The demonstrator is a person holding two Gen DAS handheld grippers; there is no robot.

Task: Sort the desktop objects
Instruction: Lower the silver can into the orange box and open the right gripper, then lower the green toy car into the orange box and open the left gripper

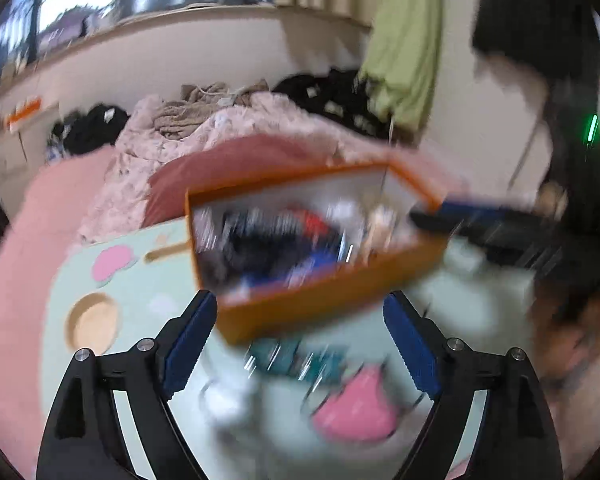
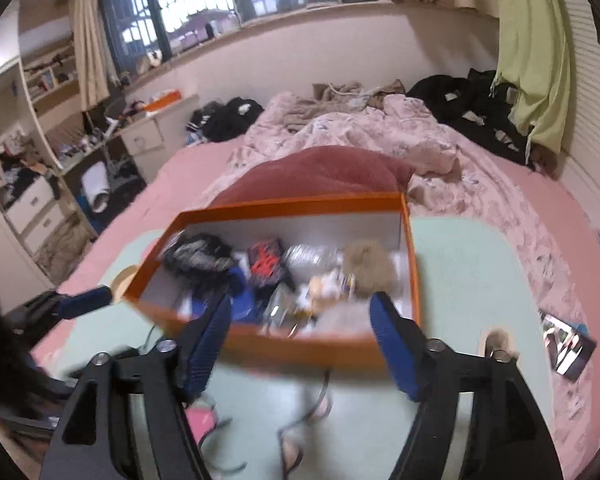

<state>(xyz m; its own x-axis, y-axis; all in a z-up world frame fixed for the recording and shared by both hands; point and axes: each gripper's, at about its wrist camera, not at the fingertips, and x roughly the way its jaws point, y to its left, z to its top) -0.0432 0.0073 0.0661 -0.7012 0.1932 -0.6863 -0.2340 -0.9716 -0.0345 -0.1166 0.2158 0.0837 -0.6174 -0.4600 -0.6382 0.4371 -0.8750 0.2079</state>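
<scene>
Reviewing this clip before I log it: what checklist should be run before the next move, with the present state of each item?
1. Left gripper open and holding nothing: ok, its fingers stand wide apart.
2. Right gripper open and holding nothing: ok.
3. Orange box within reach of both: ok, its near wall lies just beyond the fingertips.
4. Box has room: ok, though it already holds a furry brown item and a red-and-black item.
5. Loose things left on the green table: not ok, a pink item lies there.
6. Identity of the next item: cannot tell, the left view is blurred.
</scene>
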